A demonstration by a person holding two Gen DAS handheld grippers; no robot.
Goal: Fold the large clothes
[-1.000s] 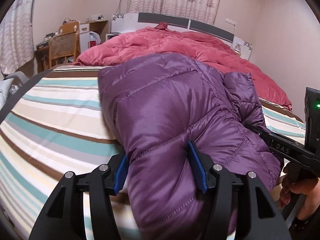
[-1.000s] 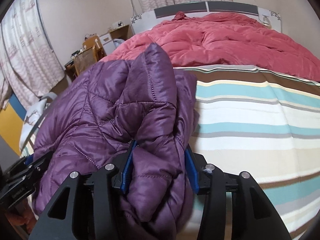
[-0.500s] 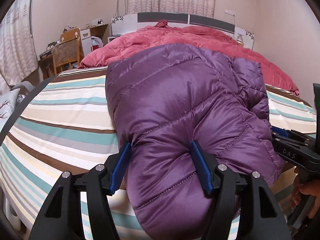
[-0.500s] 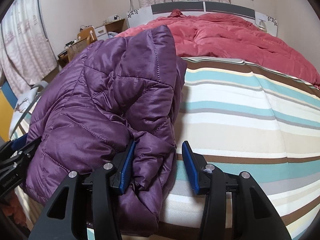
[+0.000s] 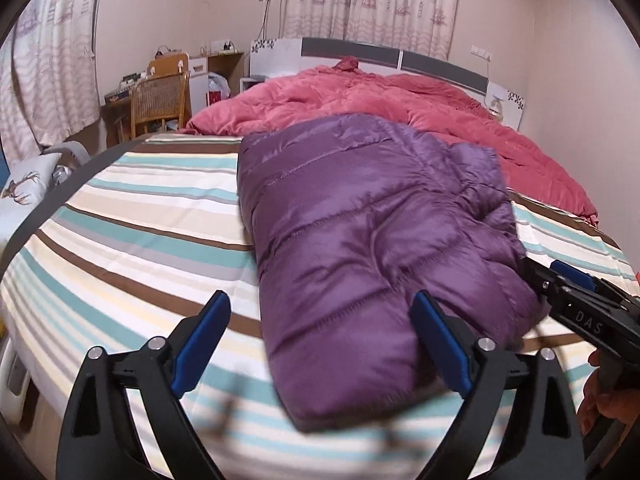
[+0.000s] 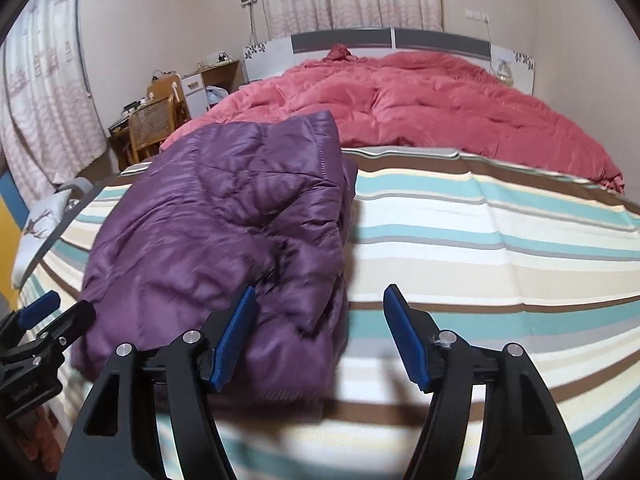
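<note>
A purple quilted jacket [image 5: 360, 220] lies folded on the striped bed sheet [image 5: 132, 240]. My left gripper [image 5: 320, 304] hovers at the jacket's near end. Its jaws are opening wide: the left pad stands clear over the sheet and the right pad [image 5: 438, 344] is beside the fabric, with nothing pinched. In the right wrist view the jacket [image 6: 224, 220] sits left of centre. My right gripper [image 6: 320, 292] is also opening. Its left pad [image 6: 234, 336] is over the jacket's near corner and its right pad is over bare sheet. Each gripper appears at the edge of the other's view, the right gripper [image 5: 576, 300] and the left gripper [image 6: 40, 320].
A rumpled red duvet [image 5: 380, 100] covers the far half of the bed up to the headboard [image 5: 352, 50]. A wicker chair [image 5: 160, 100] and a desk stand at the far left by curtains. A deer-print pillow [image 5: 24, 188] lies off the bed's left side. A hand [image 5: 608, 400] shows at lower right.
Both grippers have let go of the jacket, spread their jaws and drawn back toward the bed's near edge. The jacket, raised and bunched before, now lies flat on the sheet.
</note>
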